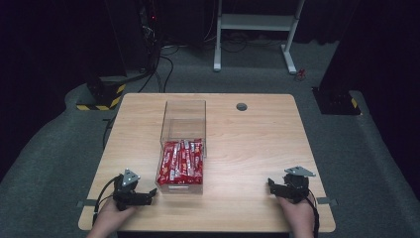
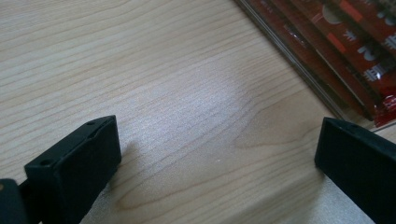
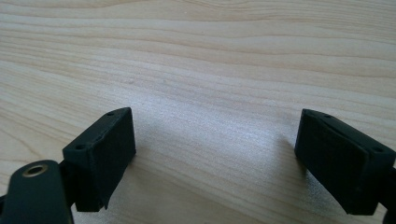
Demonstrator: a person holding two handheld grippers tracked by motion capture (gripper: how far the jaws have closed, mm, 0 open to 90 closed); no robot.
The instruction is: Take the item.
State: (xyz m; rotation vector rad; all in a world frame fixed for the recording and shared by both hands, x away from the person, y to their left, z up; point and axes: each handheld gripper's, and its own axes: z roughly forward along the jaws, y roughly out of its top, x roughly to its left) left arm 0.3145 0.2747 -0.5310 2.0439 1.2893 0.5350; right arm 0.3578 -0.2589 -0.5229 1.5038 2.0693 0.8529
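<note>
We see a light wooden surface standing on grey carpet, with a white frame beyond its far edge. A clear box stands lengthwise left of the surface's centre; its near half is filled with red packets, its far half is bare. A small round grommet sits near the far edge. At the near left corner we find the left hand resting on the surface, its left gripper lying low and pointing right toward the box, just beside its near corner. Its jaws stand wide apart over bare wood, nothing between them. At the near right we find the right hand resting likewise, its right gripper pointing left and slightly forward, well apart from the box; jaws wide, holding nothing.
</note>
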